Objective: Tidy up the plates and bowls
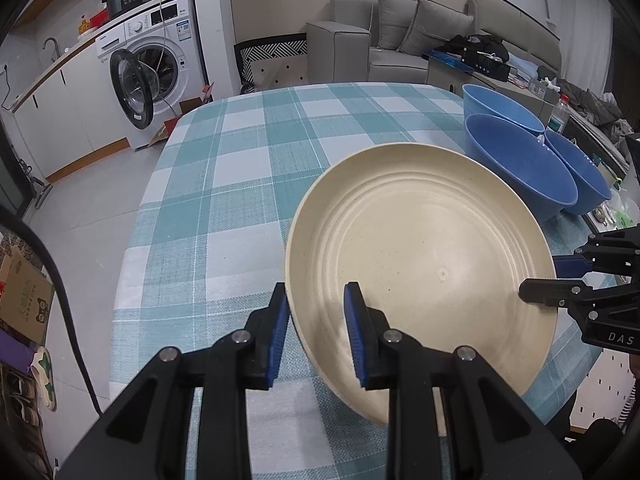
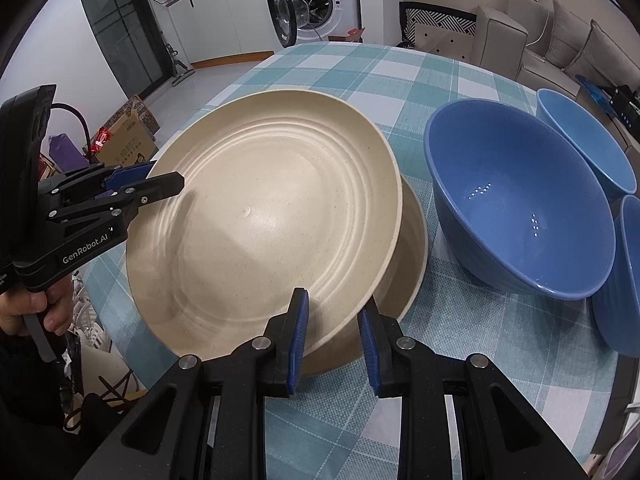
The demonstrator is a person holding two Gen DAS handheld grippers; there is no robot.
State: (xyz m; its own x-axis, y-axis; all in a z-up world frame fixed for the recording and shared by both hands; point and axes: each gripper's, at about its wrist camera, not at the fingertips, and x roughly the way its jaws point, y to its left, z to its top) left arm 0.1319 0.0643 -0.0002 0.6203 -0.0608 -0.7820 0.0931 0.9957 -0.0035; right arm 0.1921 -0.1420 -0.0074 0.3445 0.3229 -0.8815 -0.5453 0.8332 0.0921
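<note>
A cream ribbed plate [image 1: 420, 256] is held tilted over the checked table. My left gripper [image 1: 316, 324] straddles its near rim, one jaw inside and one outside, with a gap at the pads; it also shows at the plate's left rim in the right wrist view [image 2: 160, 180]. My right gripper [image 2: 332, 328] straddles the plate's [image 2: 264, 224] opposite rim the same way. A second cream plate [image 2: 412, 248] lies on the table beneath it. Three blue bowls stand to the right: a large one [image 2: 520, 208], one behind [image 2: 580, 136], one at the edge [image 2: 624, 280].
The table with the teal checked cloth [image 1: 248, 168] has bare cloth to the left of the plates. Its edge drops to the floor on the left. A washing machine [image 1: 152, 60] and a grey sofa [image 1: 400, 40] stand beyond.
</note>
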